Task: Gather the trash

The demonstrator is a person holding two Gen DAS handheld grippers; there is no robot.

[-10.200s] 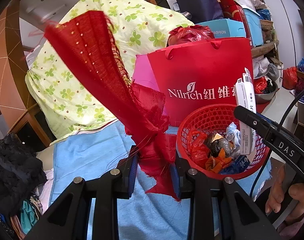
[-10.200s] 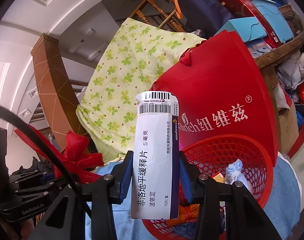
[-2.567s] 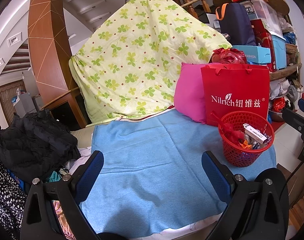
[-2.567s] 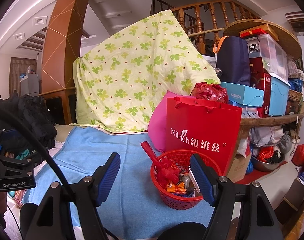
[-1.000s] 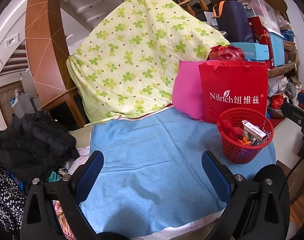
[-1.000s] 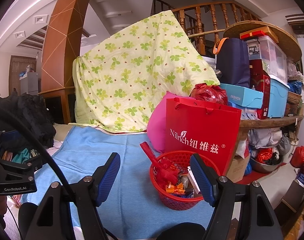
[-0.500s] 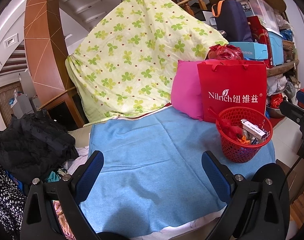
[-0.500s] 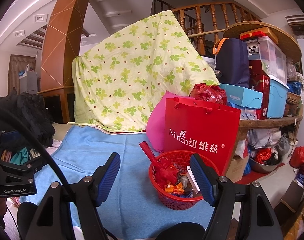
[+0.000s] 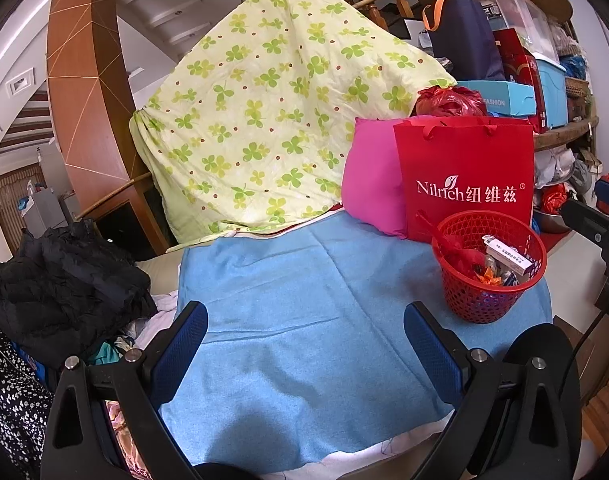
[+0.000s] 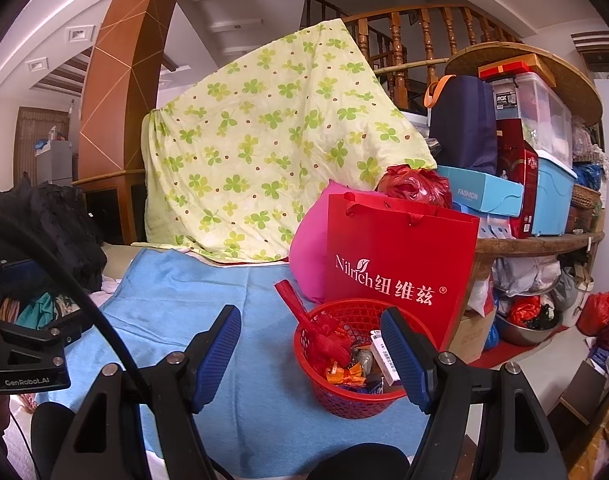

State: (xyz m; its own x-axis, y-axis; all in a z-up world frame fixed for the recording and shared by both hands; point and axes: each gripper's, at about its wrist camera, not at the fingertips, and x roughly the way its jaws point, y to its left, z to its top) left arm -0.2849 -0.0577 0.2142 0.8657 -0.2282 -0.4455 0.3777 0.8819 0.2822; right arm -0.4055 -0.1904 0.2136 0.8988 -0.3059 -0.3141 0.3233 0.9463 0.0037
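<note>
Both wrist views were evenly and fairly brightly lit by soft, diffuse indoor light with no harsh glare, and the blue cloth (image 9: 288, 320) showed only faint shadows along its creases. Strong fisheye distortion bent the wooden pillar (image 10: 120, 80) and the ceiling lines into curves, and black vignetting filled the corners of each frame. The middle of each picture was sharp enough to read the white lettering on the red paper bag (image 9: 464, 168), while detail softened slightly toward the rims.
</note>
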